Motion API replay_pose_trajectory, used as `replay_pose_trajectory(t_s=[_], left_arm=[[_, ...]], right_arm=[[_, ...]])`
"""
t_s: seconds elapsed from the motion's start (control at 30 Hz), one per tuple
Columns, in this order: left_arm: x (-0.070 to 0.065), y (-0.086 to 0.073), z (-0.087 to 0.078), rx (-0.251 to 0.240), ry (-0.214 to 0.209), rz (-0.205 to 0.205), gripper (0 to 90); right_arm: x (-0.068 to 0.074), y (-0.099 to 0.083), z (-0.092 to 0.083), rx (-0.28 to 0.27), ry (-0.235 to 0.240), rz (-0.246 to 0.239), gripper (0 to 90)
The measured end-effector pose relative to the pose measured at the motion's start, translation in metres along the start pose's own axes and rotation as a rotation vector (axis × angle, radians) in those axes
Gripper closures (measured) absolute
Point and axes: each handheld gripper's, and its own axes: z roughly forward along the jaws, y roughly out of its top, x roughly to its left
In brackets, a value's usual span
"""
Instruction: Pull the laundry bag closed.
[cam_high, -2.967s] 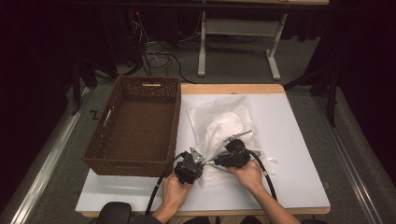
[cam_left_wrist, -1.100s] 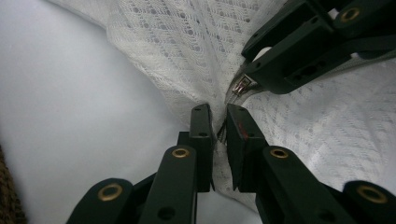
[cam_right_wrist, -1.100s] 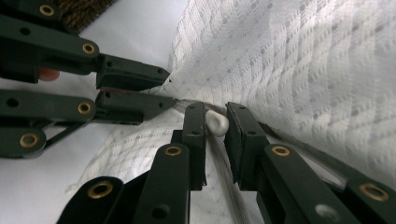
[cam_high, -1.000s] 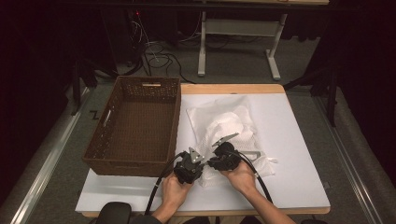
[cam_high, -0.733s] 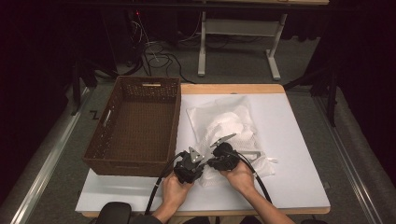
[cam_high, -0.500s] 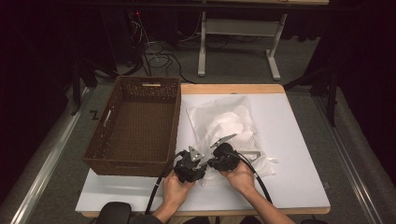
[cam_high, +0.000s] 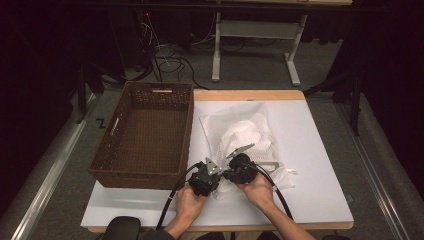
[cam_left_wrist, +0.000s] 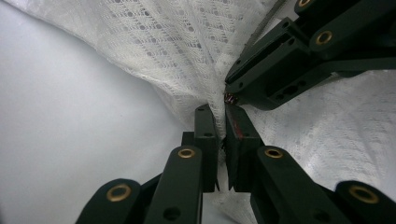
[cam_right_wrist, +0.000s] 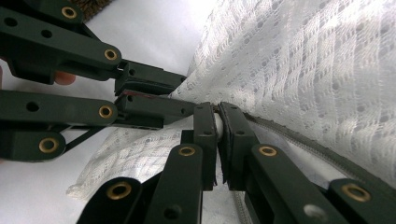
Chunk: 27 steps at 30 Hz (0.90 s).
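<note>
White diamond-mesh bag (cam_high: 240, 137); brown woven basket (cam_high: 145, 135); black tongs (cam_left_wrist: 219, 135).

Dark room; grey floor (cam_high: 250, 70), white desk frame (cam_high: 255, 30), tangled cables (cam_high: 165, 55)

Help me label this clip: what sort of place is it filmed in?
Probably a lab or recording studio, not a home: a white-topped table ringed by black curtains, loose cables on the floor, and a bare desk frame behind.
</note>
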Motion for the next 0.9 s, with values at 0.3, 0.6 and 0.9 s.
replay_pose_trajectory(t_s=[0.3,0.6,0.9], left_arm=[[0.000,0.000,-0.002,0.014,0.001,0.009,85.1],[0.001,0.000,-0.003,0.017,-0.002,0.007,85.1],[0.001,0.000,-0.003,0.016,-0.003,0.008,84.9]], right_arm=[[0.002,-0.003,-0.003,-0.004,-0.012,-0.007,87.8],[-0.002,-0.006,-0.009,-0.004,-0.012,0.004,87.8],[-0.005,-0.010,-0.013,-0.010,-0.015,0.001,87.8]])
